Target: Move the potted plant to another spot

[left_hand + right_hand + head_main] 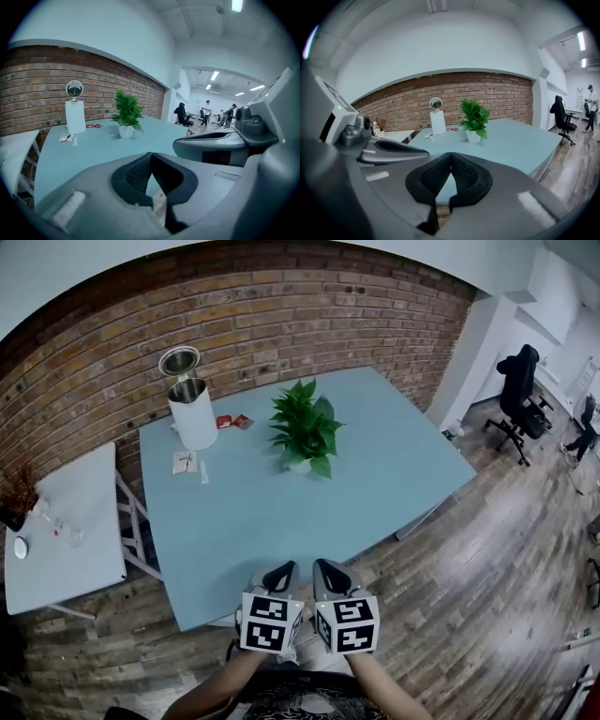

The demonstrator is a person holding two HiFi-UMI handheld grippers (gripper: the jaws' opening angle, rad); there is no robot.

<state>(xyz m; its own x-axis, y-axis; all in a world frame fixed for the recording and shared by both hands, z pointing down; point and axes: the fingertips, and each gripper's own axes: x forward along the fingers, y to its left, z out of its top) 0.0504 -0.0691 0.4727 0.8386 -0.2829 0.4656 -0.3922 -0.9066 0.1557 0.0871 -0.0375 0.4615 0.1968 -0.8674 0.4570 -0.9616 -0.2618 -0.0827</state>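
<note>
The green leafy plant in a small white pot [302,437] stands upright near the middle of the light blue rectangular surface [272,531], a little towards the red brick wall [281,306], and nothing touches it. Behind it, near the wall-side edge, lie two small red packets [232,421] whose print is too small to read. Left of these stands a white cylindrical bin [194,413] with its shiny round lid [179,360] tipped up. Just in front of the bin lies a flat white sachet [185,462] bearing a dark mark that cannot be read.

A white side table [66,521] stands left of the surface. The few small things on it are too blurred to name. A black office chair [518,390] stands far right on the wooden plank floor [469,568].

The left hand-held gripper [279,570] and the right hand-held gripper [328,568] sit side by side at the near edge of the surface, well apart from the plant and pointing towards it. Each carries a cube with black-and-white square patterns, which are not letters. In the left gripper view the black ribbed pads [136,173] meet at their tips with nothing between them. The right gripper view shows the same of its pads [436,176]. Both hand-held grippers are closed and empty. The person's forearms are cut off at the bottom edge of the head view.
</note>
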